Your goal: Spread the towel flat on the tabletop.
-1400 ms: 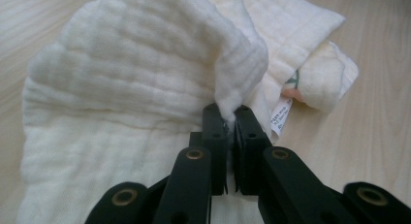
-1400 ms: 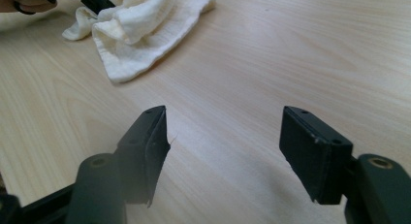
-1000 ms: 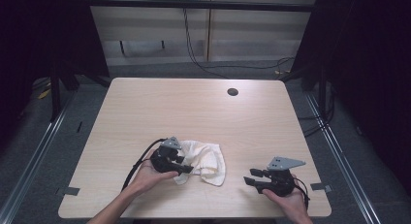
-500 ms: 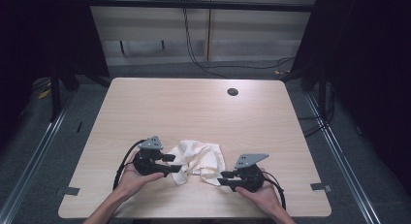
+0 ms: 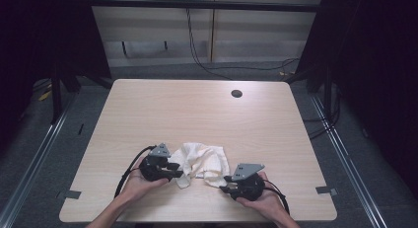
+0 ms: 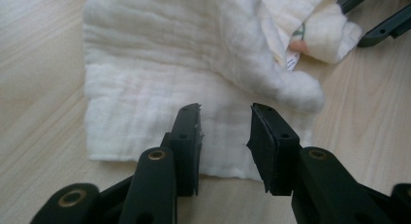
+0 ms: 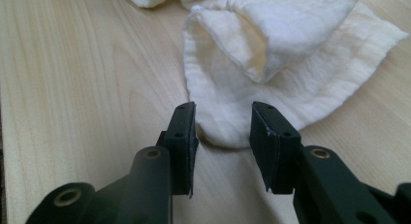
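A: In the high view, a crumpled white cloth [image 5: 203, 161] is seen near the front edge of the table [image 5: 197, 109], between the left gripper [image 5: 173, 170] and the right gripper [image 5: 224, 184].

B: In the left gripper view, the jaws are parted over a flat hem. In the right gripper view, they are spread before a rounded corner. The cloth is judged soft and light; a corner should be taken.

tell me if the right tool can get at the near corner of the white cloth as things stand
Probably yes. The right tool is open, its jaws on either side of the white cloth's near corner, with bare table around it and nothing between. The left tool is at the cloth's opposite edge, out of the way.
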### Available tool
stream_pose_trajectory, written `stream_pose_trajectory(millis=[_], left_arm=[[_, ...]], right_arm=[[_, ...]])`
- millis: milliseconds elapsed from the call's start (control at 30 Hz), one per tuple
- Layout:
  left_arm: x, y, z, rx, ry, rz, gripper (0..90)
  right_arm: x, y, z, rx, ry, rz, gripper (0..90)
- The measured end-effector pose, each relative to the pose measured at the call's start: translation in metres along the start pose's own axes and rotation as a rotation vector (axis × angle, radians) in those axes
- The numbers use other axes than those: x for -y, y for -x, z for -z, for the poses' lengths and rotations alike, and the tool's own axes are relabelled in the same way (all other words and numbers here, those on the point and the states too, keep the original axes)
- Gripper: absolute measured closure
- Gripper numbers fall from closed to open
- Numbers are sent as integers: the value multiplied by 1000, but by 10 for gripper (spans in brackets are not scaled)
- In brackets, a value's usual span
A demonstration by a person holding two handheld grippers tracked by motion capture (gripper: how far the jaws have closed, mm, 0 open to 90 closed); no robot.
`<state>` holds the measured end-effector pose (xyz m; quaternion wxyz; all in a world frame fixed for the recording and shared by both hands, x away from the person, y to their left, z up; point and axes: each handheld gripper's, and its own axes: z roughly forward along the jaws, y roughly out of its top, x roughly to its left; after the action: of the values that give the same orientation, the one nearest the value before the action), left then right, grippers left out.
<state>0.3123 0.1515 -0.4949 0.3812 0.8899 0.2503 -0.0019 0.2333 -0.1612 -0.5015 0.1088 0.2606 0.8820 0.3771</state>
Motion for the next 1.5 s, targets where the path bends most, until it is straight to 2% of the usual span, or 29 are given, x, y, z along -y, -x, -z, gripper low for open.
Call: stream_pose_trajectory(millis=[33,100,167,200,267,433,500,533,700,900,967,1033,1133,1200,1267,1333,1400,1500], left_arm=[[0,-1,-1,-4,-1,2,634],[1,-2,0,-4,-4,-3,640],[1,-3,1,-10,-7,-11,674],[1,-3,2,-21,-9,-12,674],[2,-5,3,-28,-12,-6,680],[4,-10,5,-34,-1,11,680],[4,-11,6,-48,0,15,674],[4,-12,6,-41,2,14,672],[4,-16,7,-66,2,22,669],[7,-22,12,-74,4,37,669],[8,-24,13,-78,11,47,657],[7,-24,16,-71,36,42,663],[-1,-16,29,-65,108,14,677],[-7,-5,39,-19,172,-12,708],[-10,10,42,24,204,-55,742],[-13,25,39,73,188,-108,760],[-15,38,31,120,156,-144,770],[-15,53,20,166,102,-196,759]], right_arm=[[0,-1,0,11,-5,-5,664],[-2,-1,1,33,-20,-18,805],[-3,3,5,14,-5,-54,855],[-3,3,5,14,-5,-54,855],[-5,8,14,-2,47,-100,858],[-7,25,47,71,130,-168,860],[-4,31,56,84,154,-194,862],[-3,34,61,95,162,-206,862],[-1,43,78,120,208,-227,862],[0,51,98,164,260,-250,862],[1,53,102,159,275,-262,862],[2,53,102,156,270,-261,862],[1,53,99,152,266,-257,862],[1,53,97,150,259,-257,862],[0,53,96,146,258,-254,862],[0,52,95,146,256,-253,861],[-1,51,94,142,253,-252,861],[0,51,93,140,250,-248,860]])
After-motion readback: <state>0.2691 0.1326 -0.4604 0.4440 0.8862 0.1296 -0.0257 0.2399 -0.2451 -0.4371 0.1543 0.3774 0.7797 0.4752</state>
